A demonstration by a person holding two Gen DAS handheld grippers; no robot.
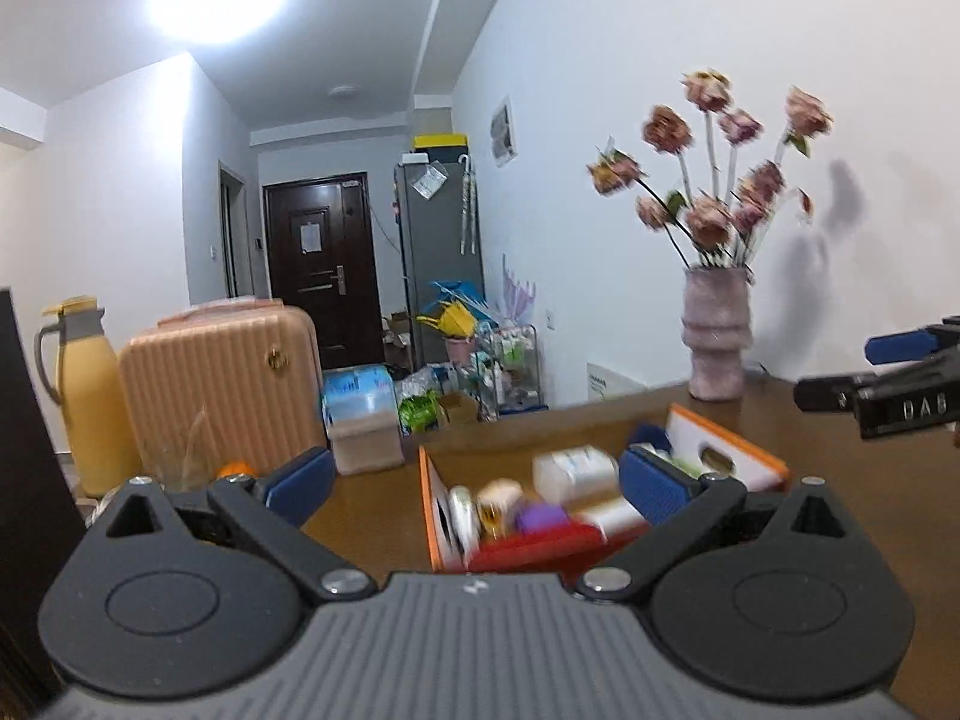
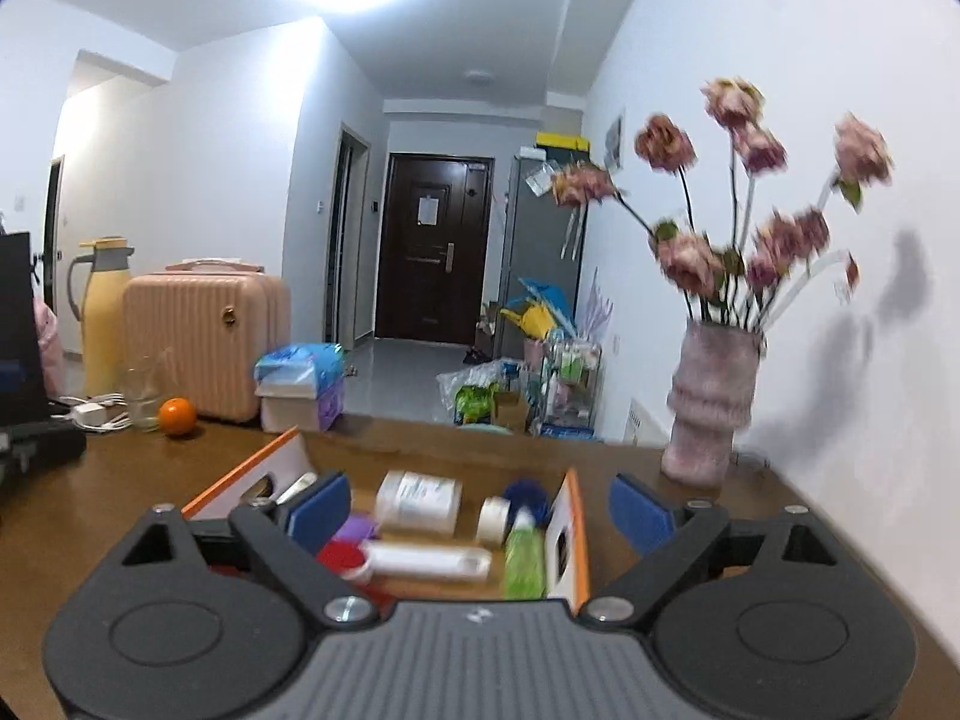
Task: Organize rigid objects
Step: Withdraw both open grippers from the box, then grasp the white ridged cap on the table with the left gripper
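Nearest the right wrist camera, the right gripper (image 2: 480, 507) is spread wide and holds nothing; its blue pads (image 2: 321, 510) frame the box (image 2: 573, 516) on the brown table (image 2: 120, 480). The left gripper (image 1: 477, 483) is likewise released and empty, with one pad (image 1: 654, 486) in front of the box's right part.

The box is orange-edged with white walls, and the rigid objects lie inside it. In the right wrist view a green bottle (image 2: 522, 558) lies against the right wall, a white tube (image 2: 429, 558) lies crosswise beside it, and a red item (image 2: 339, 555) and a purple one (image 2: 357, 525) sit at the left. Behind them are a white jar (image 2: 420, 501) on its side, a tape roll (image 2: 495, 519) and a blue item (image 2: 528, 495). Blur hides finer detail.

Farther back on the table, an orange (image 2: 177, 416) rests just beside a glass (image 2: 142, 396), with a charger (image 2: 90, 413) to their left. At the right, near the wall, stands a pink vase (image 2: 711, 405) of pink flowers (image 2: 738, 204).

Beyond these stand a pink suitcase (image 2: 204, 342) and a yellow flask (image 2: 105, 312), with a tissue pack (image 2: 300, 384) on the suitcase's right. Farthest off, down the hall, are a dark door (image 2: 435, 252) and a grey fridge (image 2: 543, 240).
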